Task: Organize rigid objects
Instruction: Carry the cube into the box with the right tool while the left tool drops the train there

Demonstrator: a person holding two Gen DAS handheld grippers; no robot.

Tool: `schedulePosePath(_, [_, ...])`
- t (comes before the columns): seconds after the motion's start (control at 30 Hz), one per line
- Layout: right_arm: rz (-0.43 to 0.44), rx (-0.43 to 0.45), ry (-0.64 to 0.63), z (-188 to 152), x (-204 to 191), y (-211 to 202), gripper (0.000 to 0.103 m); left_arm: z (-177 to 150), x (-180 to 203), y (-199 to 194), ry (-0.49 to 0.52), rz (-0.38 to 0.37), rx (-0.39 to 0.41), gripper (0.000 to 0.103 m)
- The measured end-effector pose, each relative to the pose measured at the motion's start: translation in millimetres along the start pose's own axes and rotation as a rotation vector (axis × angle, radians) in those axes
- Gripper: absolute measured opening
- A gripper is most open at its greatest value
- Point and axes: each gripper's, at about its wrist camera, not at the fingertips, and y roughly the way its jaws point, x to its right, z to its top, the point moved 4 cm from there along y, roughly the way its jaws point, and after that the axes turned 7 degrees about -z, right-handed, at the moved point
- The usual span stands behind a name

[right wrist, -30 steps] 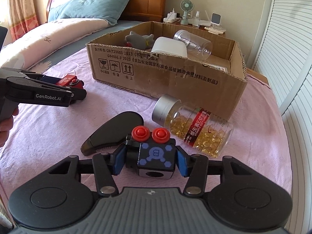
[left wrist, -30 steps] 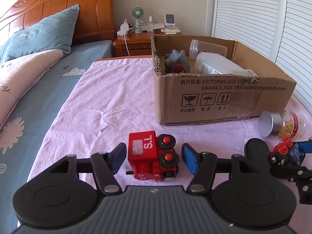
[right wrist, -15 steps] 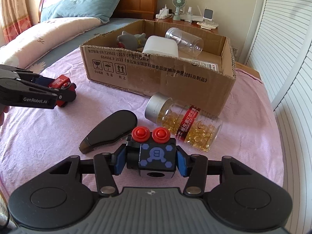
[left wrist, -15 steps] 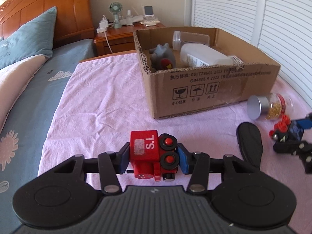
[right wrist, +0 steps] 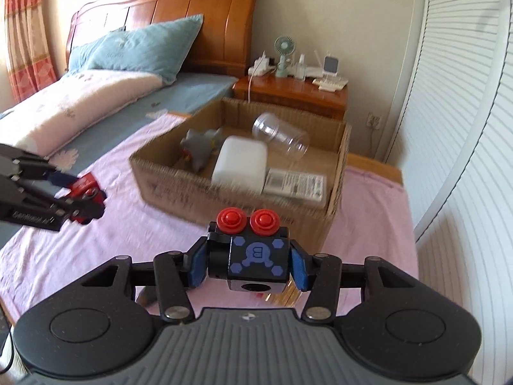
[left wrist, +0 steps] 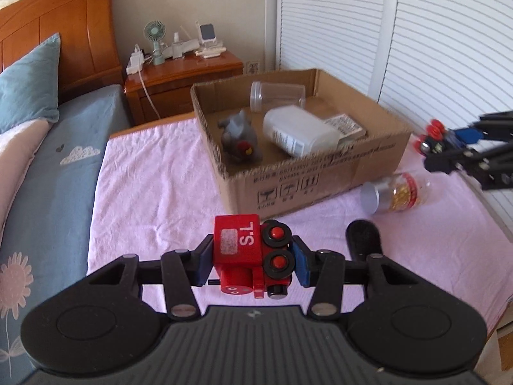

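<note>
Left wrist view: left gripper [left wrist: 251, 261] pinching red train [left wrist: 248, 253], right gripper [right wrist: 247, 261] pinching black block [right wrist: 253, 258]; clear the cardboard box [left wrist: 320, 173] wall before releasing.

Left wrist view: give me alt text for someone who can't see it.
The left gripper is shut on a red toy train above a pink cloth. Beyond sits an open cardboard box holding a grey toy, a white bottle and a clear cup; a capsule jar lies beside it.

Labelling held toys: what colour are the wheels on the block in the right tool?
Red wheels, clearest in the right wrist view.
</note>
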Motion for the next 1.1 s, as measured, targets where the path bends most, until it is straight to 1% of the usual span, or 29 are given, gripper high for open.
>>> schedulePosePath(0.17, [-0.016, 0.002, 0.033, 32.3, 19.2, 30.9, 0.056, 29.2, -0.7, -2.9, 0.012, -0.029, 0.027, 0.048])
schedulePosePath(0.33, [-0.028, -0.067, 0.031, 55.2, 30.0, 79.7, 0.056, 58.1, -4.0, 5.1, 0.018, -0.044, 0.045, 0.048])
schedulePosePath(0.43, [-0.047, -0.086, 0.033, 66.9, 35.1, 105.1, 0.056, 74.0, -8.5, 13.1, 0.032, -0.037, 0.056, 0.048])
schedulePosePath(0.53, [-0.045, -0.097, 0.047, 76.7, 38.1, 126.3, 0.057, 88.1, -14.7, 24.1, 0.032, -0.023, 0.061, 0.048])
schedulePosePath(0.73, [-0.047, -0.127, 0.045, 88.0, 41.4, 162.3, 0.057, 110.9, -23.5, 50.7, 0.031, -0.010, 0.048, 0.048])
schedulePosePath(0.8, [-0.053, -0.140, 0.054, 89.7, 43.9, 168.1, 0.065, 116.1, -24.3, 58.4, 0.029, -0.006, 0.040, 0.048])
schedulePosePath(0.83, [-0.056, -0.138, 0.055, 90.1, 44.7, 167.7, 0.077, 119.2, -24.9, 62.0, 0.027, -0.007, 0.036, 0.048])
schedulePosePath(0.87, [-0.045, -0.129, 0.060, 90.1, 45.6, 165.1, 0.085, 121.6, -24.7, 64.7, 0.025, -0.007, 0.033, 0.048])
schedulePosePath(0.93, [-0.007, -0.124, 0.084, 88.5, 47.4, 157.7, 0.090, 126.9, -22.8, 69.8, 0.035, -0.011, 0.026, 0.048])
schedulePosePath(1.0, [-0.027, -0.118, 0.101, 86.4, 50.8, 148.6, 0.096, 133.6, -21.4, 75.0, 0.045, -0.008, 0.026, 0.048])
schedulePosePath(1.03, [-0.039, -0.118, 0.105, 84.6, 52.0, 143.1, 0.102, 136.8, -21.3, 78.0, 0.049, -0.009, 0.024, 0.048])
schedulePosePath(1.1, [-0.030, -0.100, 0.117, 80.1, 54.2, 130.4, 0.103, 144.0, -20.3, 86.6, 0.054, -0.005, 0.013, 0.048])
